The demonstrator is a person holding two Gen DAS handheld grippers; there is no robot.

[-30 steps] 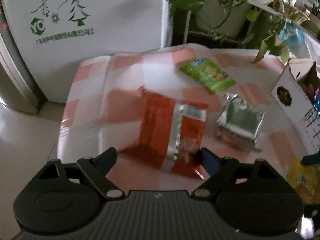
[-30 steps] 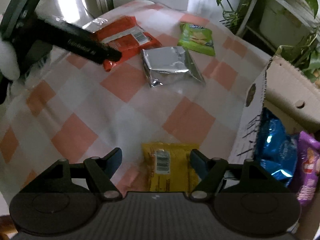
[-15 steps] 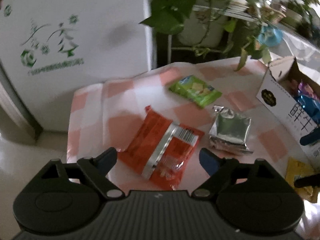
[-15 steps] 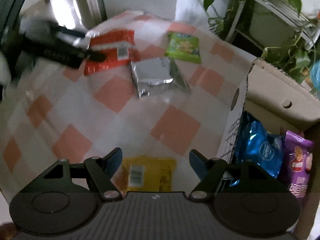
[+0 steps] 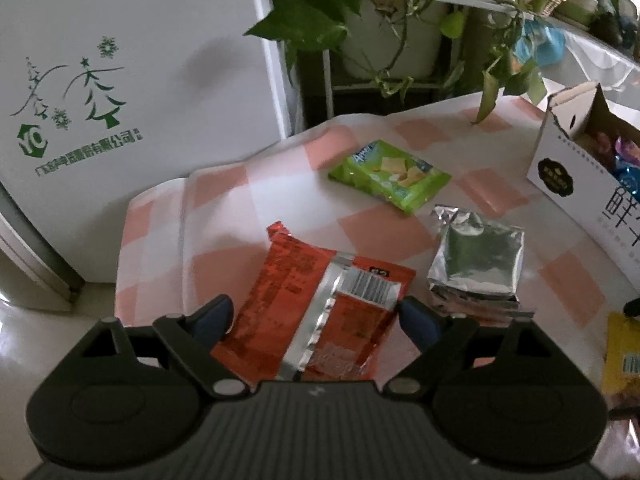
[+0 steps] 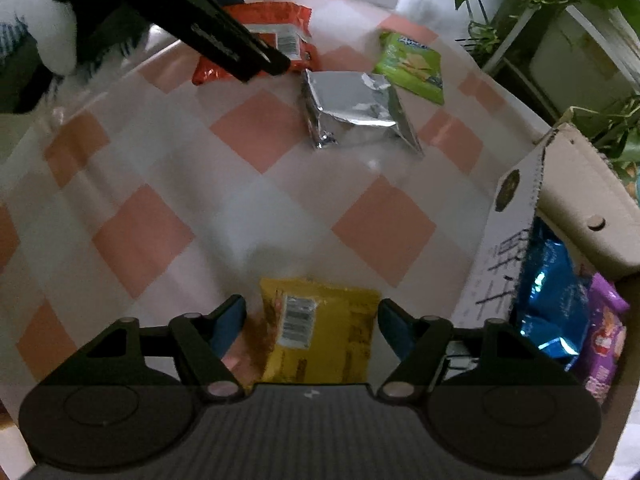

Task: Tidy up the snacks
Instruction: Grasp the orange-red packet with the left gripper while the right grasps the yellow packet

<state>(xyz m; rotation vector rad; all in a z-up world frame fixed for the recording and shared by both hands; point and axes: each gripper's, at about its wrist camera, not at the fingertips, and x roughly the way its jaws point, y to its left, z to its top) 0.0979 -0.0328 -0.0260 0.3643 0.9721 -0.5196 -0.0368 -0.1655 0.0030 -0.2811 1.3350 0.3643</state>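
My left gripper (image 5: 316,314) is open, its jaws on either side of an orange-red snack bag (image 5: 316,300) lying on the checked tablecloth. A silver foil pack (image 5: 478,266) lies right of it and a green cracker pack (image 5: 390,174) beyond. My right gripper (image 6: 310,322) is open over a yellow snack bag (image 6: 320,336), which lies between its jaws. The left gripper also shows in the right wrist view (image 6: 256,56), above the orange-red bag (image 6: 276,36). The open cardboard box (image 6: 516,216) at the right holds a blue bag (image 6: 548,280) and a purple bag (image 6: 604,336).
A white fridge-like cabinet (image 5: 132,92) stands behind the table at the left. Potted vines on a rack (image 5: 384,28) hang over the table's far edge. The silver pack (image 6: 352,108) and green pack (image 6: 412,66) lie mid-table. The tablecloth edge (image 5: 124,264) drops off at the left.
The left gripper pulled back and then came in again over the orange-red bag. The right gripper drew back, then moved forward and down over the yellow bag. Both stayed open.
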